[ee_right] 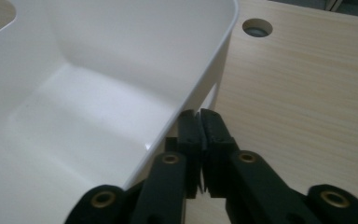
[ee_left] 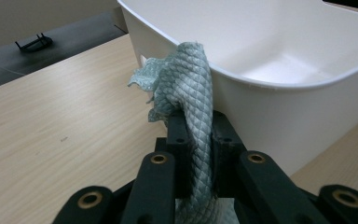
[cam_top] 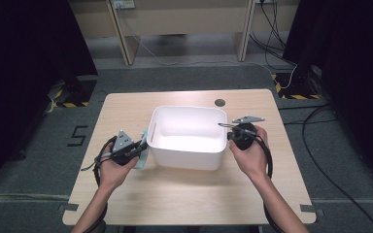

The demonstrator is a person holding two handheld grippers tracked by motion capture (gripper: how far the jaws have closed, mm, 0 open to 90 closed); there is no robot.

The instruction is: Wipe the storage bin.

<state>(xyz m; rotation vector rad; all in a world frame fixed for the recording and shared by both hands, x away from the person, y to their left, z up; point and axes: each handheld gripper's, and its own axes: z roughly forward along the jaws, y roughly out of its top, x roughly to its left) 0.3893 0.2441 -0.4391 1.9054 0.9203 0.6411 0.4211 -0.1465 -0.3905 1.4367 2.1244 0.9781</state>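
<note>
Cloth, a pale green quilted rag, is clamped between the jaws of the left gripper and pressed against the outer wall of the white tub, just below its rim at the tub's left end. In the high view the same cloth hangs beside that gripper, bunched up over the table. The right gripper sits at the opposite end of the tub, jaws nearly together with a thin gap and nothing visible between them, tips just beside the rim's outer edge.

Judging from this, the work looks like wiping the tub's outside while the other hand steadies it. The main risk is the tub sliding: it is light and seems empty, and the right gripper has no hold on the wall, so a firm push from the cloth side could skate it across the smooth wood toward the cable hole. The rag is also gathered into a narrow rope, so little of it meets the plastic and the hard jaw tips could scrape the wall. A tug might pull the rag free.
</note>
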